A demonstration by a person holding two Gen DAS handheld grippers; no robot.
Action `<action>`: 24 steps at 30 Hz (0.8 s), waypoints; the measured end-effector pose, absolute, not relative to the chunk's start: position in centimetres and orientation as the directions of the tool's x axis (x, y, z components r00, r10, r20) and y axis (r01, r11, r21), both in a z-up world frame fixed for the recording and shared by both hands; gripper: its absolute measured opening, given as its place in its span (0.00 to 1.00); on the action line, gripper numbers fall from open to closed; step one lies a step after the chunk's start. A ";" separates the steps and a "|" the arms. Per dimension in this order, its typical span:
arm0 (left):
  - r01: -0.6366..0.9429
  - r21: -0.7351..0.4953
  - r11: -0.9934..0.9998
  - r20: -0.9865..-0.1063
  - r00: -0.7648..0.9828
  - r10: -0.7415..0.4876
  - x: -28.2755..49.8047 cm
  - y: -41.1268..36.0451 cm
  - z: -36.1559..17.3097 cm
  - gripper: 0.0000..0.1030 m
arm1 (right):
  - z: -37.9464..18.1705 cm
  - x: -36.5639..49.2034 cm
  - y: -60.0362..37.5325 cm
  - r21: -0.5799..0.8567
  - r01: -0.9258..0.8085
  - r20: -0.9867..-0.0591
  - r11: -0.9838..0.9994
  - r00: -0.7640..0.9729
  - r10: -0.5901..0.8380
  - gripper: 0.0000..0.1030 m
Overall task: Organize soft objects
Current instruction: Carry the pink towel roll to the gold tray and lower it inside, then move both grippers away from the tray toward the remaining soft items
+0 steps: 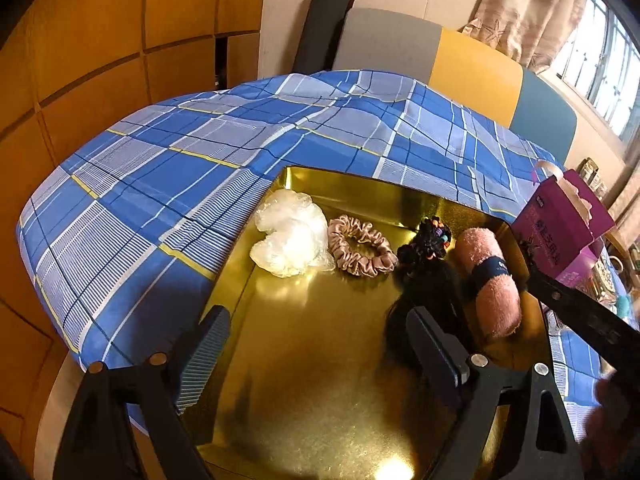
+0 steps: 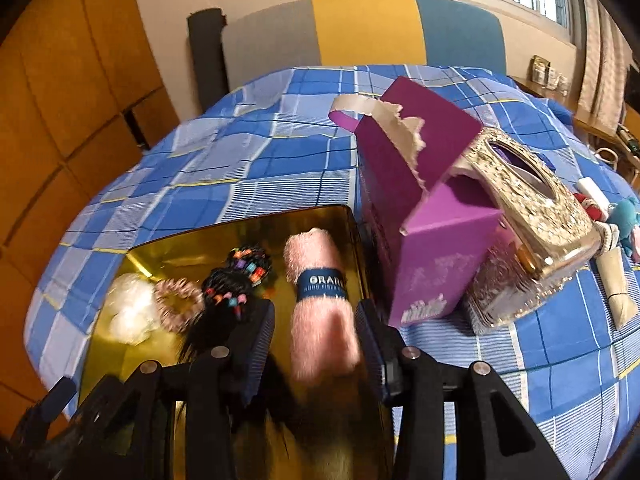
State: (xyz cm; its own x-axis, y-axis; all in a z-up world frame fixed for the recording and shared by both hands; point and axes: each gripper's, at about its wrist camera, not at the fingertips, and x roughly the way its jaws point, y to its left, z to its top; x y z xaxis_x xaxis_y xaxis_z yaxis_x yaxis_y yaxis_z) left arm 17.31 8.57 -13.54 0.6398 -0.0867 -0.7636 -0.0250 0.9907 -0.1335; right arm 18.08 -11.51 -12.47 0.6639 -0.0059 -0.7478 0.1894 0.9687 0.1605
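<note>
A gold tray (image 1: 320, 340) (image 2: 160, 236) lies on the blue plaid cloth. In it lie a clear plastic bundle (image 1: 288, 236) (image 2: 130, 312), a pink satin scrunchie (image 1: 360, 252) (image 2: 178, 304), a black hairpiece with coloured beads (image 1: 428, 244) (image 2: 236, 280) and a rolled pink towel with a navy band (image 1: 490, 280) (image 2: 320, 292). My left gripper (image 1: 320, 332) is open and empty above the tray. My right gripper (image 2: 316, 328) is open, its fingers on either side of the towel's near end; contact is unclear.
A purple torn-open box (image 2: 424, 208) (image 1: 564, 224) stands right of the tray. Beside it is a glittery gold tissue box (image 2: 528, 216). Small toys (image 2: 616, 224) lie at the far right. A chair back (image 2: 360, 28) stands behind the table.
</note>
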 end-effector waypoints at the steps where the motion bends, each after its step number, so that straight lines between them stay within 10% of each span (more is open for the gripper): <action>1: -0.021 -0.133 0.991 -0.764 0.639 -0.089 17.3 8.4 -13.5 0.87 | -12.3 17.7 -11.6 0.167 0.185 -0.747 0.968 0.665 0.002 0.41; 24: 0.194 -0.131 0.972 -0.723 0.652 -0.228 13.8 2.0 -12.2 0.88 | -13.0 8.5 -21.7 0.121 0.125 -0.768 0.985 0.641 0.013 0.41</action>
State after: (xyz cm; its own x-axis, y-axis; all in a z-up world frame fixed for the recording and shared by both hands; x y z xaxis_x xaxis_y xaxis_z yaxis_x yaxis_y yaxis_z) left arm 13.83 1.96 -12.24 0.6520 -0.2279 -0.7232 0.1943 0.9721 -0.1312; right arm 8.49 -21.74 -12.98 0.6405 0.0130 -0.7678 0.1253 0.9847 0.1212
